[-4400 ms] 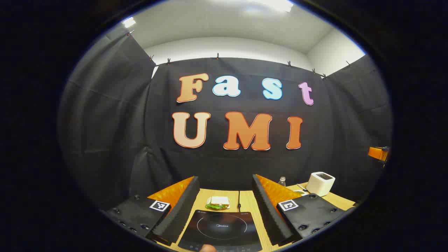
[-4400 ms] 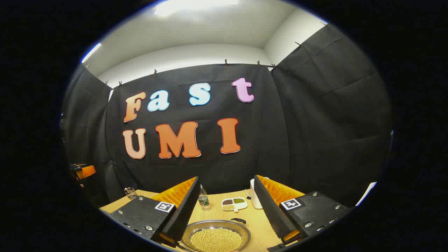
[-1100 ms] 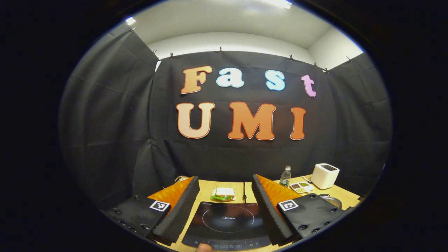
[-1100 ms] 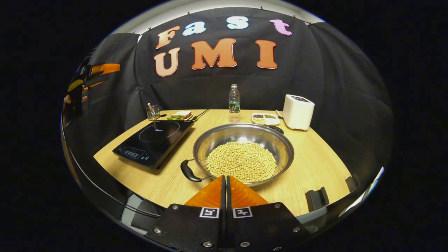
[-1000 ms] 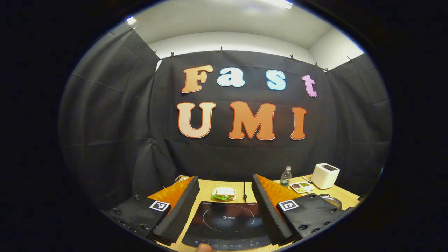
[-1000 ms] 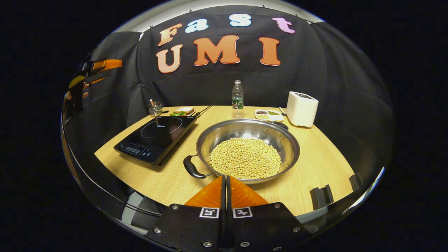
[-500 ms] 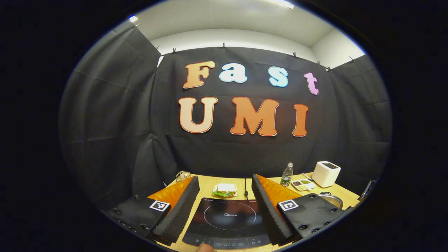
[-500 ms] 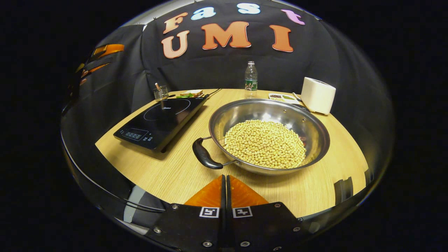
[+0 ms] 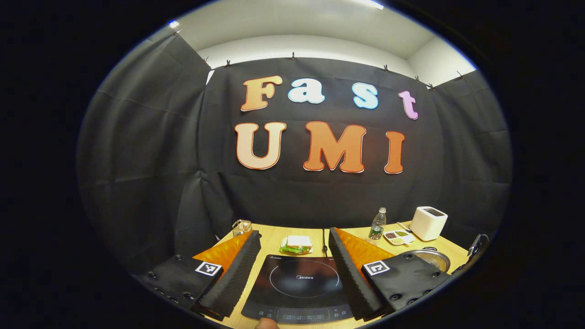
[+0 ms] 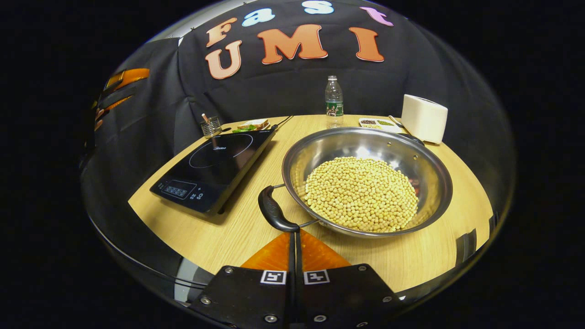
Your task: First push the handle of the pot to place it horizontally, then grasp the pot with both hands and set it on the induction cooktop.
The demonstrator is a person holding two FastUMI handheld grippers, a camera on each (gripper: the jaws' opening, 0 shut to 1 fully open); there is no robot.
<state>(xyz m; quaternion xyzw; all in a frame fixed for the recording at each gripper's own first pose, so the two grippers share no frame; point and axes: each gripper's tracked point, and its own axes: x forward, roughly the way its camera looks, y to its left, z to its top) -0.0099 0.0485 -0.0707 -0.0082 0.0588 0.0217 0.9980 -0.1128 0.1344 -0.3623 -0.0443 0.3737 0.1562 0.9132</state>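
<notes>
The right tool (image 10: pixel 293 234), clenched on nothing, sits just at the near black handle (image 10: pixel 273 212) of the bean-filled pot (image 10: pixel 366 181) on the bench (image 10: pixel 228 233), beside the induction cooktop (image 10: pixel 215 167), while the left tool (image 9: pixel 292 249) hangs released above that cooktop.

Right tool (image 10: pixel 292 234) has its fingers pressed together, held low and level. Left tool (image 9: pixel 292 262) has its fingers spread wide apart, holding nothing.
</notes>
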